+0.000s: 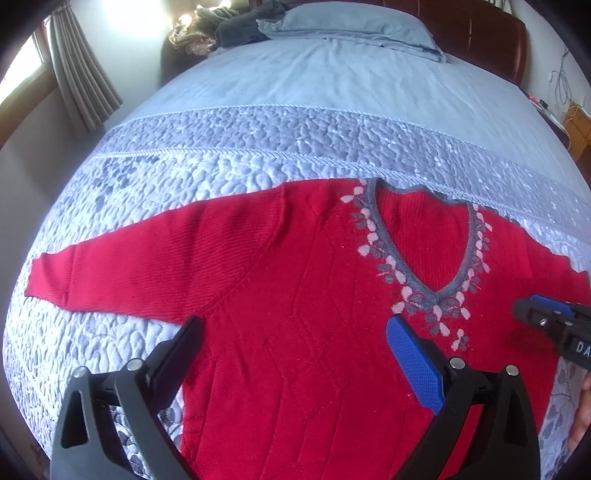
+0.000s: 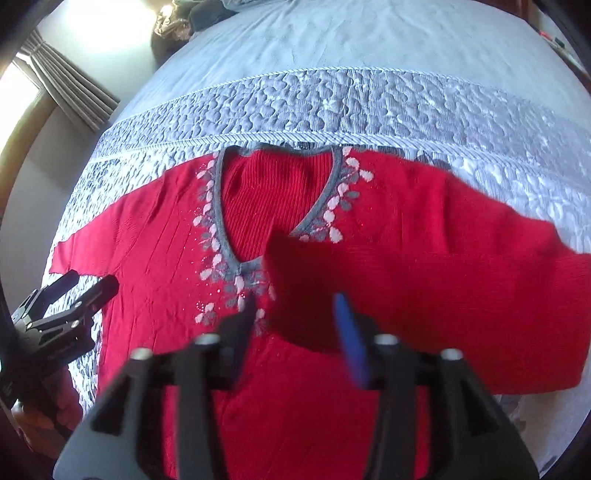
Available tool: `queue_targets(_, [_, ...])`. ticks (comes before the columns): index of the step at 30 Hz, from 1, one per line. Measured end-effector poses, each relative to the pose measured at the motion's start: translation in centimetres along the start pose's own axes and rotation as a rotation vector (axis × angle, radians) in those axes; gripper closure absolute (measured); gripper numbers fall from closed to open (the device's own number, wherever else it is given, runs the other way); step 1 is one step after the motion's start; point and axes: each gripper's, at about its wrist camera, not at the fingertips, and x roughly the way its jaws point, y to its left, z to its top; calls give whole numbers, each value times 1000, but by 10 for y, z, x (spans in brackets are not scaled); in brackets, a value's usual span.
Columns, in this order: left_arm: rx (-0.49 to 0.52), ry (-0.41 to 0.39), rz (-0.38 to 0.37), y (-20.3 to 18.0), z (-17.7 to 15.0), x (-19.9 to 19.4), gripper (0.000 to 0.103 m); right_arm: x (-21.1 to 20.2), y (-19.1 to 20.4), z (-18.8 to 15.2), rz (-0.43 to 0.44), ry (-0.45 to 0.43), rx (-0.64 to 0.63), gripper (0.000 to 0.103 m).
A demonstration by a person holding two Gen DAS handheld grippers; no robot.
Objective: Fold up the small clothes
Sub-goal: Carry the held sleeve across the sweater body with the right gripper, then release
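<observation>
A red knit sweater [image 1: 295, 277] with a grey V-neck trimmed in pink and grey leaves lies face up on the bed. In the left wrist view, one sleeve [image 1: 110, 266] stretches out flat to the left. My left gripper [image 1: 295, 332] hovers over the chest, jaws wide open and empty. In the right wrist view, the other sleeve [image 2: 443, 277] lies folded across the chest. Its cuff end sits between the parted fingers of my right gripper [image 2: 295, 310], which do not press on it. The left gripper [image 2: 70, 295] shows at the sweater's left side.
The bed has a blue-grey quilted cover [image 1: 221, 155], with a pillow [image 1: 351, 22] and a dark pile of clothes [image 1: 240, 22] by the brown headboard [image 1: 480, 33]. Curtains [image 1: 81, 74] hang at the left. Cables [image 1: 569, 103] lie beside the bed at the right.
</observation>
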Motion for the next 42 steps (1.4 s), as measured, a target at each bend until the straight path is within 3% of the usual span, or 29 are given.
queue_targets(3, [15,3,-69,-11,-2,-1,4,-18,-15,-8,13,-24,11,70])
queue_targets(10, [22,119,-275,-68,-5,18,5,-55,-87,-43,-15,-45,118,68])
queue_targets(16, [60,217,-350,-117,-6,40,6,-61,-109,-75,-35,-54,103,68])
queue_targets(21, [47,266,-408,-131,-3,57,29,-65,-106,-95,-11,-94,74,68])
queue_targets(24, [30,302,-454,-138,-4,66,32,-64,-108,-103,-8,-103,76,68])
queue_targets(28, [45,287,-442,-147,-4,73,45,-62,-114,-113,-12,-111,83,68])
queue_targets(30, [43,282,-422,-145,-2,73,67,-63,-117,-118,-27,-112,79,68])
queue_targets(31, [40,276,-415,-144,-1,73,72,-63,-118,-120,-27,-112,82,68])
queue_targets(33, [29,255,-407,-139,1,71,99,-64,-122,-124,-25,-112,94,68])
queue_targets(39, [-78,151,-435,-105,13,48,99,-70,-131,-126,-18,-124,142,68])
queue_targets(42, [-91,30,-394,-76,29,19,99,-77,-133,-124,-34,-133,145,68])
